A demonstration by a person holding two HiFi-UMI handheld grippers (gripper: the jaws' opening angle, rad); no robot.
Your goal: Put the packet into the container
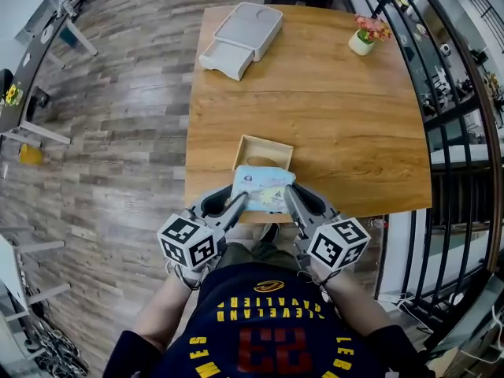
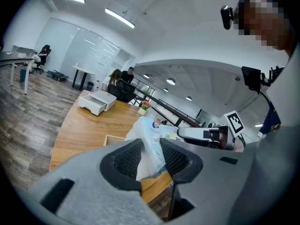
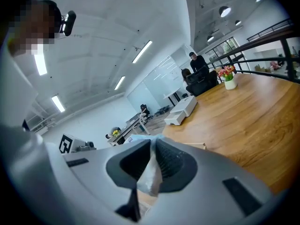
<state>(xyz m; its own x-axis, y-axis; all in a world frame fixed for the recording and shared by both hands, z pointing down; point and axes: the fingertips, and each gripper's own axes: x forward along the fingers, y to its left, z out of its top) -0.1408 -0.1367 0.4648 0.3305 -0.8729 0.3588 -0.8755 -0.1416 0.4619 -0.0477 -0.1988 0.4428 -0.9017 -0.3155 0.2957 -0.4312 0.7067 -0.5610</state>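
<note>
The left gripper point(image 1: 239, 201) holds the packet's point(image 1: 264, 187) left edge between fairly wide fingers, while the right gripper point(image 1: 290, 198) pinches the other edge with its fingers narrow. The container point(image 1: 253, 150) lies just beyond the fingers. Best to move both grips forward together, keeping the packet level, then lower it.

CLEVELAND CAVALIERS and 23, upside down, on the person's shirt point(image 1: 268, 325)
</note>
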